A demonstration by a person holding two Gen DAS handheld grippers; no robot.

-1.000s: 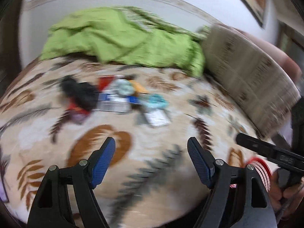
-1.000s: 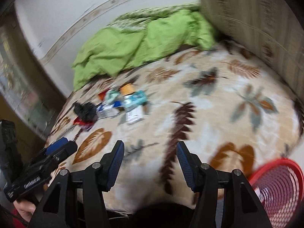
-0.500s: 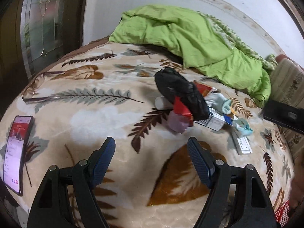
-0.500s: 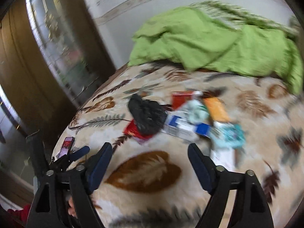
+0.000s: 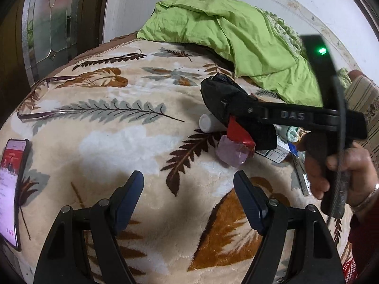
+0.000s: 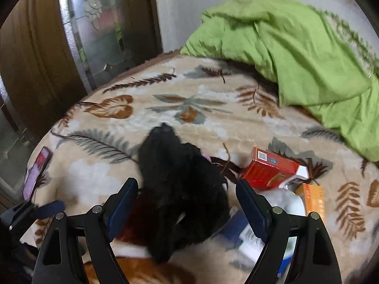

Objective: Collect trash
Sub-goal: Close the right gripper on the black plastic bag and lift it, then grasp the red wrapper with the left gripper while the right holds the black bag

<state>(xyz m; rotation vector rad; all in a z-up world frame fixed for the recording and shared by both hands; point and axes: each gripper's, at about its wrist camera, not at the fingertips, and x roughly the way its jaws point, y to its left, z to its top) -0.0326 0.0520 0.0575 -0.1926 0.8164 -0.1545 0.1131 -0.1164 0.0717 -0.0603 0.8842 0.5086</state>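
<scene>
Tongs, right: our right tongs stand wide apart above the trash heap; the black bag lies between the blue pads, which do not press on it.
Tongs, left: our left tongs are apart with nothing between them, held over bare blanket on the near side of the heap.
Bed: we see a leaf-patterned blanket covering the bed, which carries everything.
Green quilt: a crumpled green quilt is bunched at the far edge of the bed, by the wall.
Black bag: the crumpled black bag lies mid-bed on top of the heap, partly covering what is under it.
Right hand: a hand grips the handle of the right tongs toward the right edge of the bed.
Phone: a lit phone rests at the left edge of the bed, well apart from the heap.
Glasses: a pair of glasses lies near the far left edge.
Red box: we find a red carton just beside the bag, on its right.
Orange packet: an orange packet sits near the red carton.
White tube: a small white tube pokes out from under the bag.
Red wrapper: a red scrap touches the bag, with a pale purple piece just beside it.
</scene>
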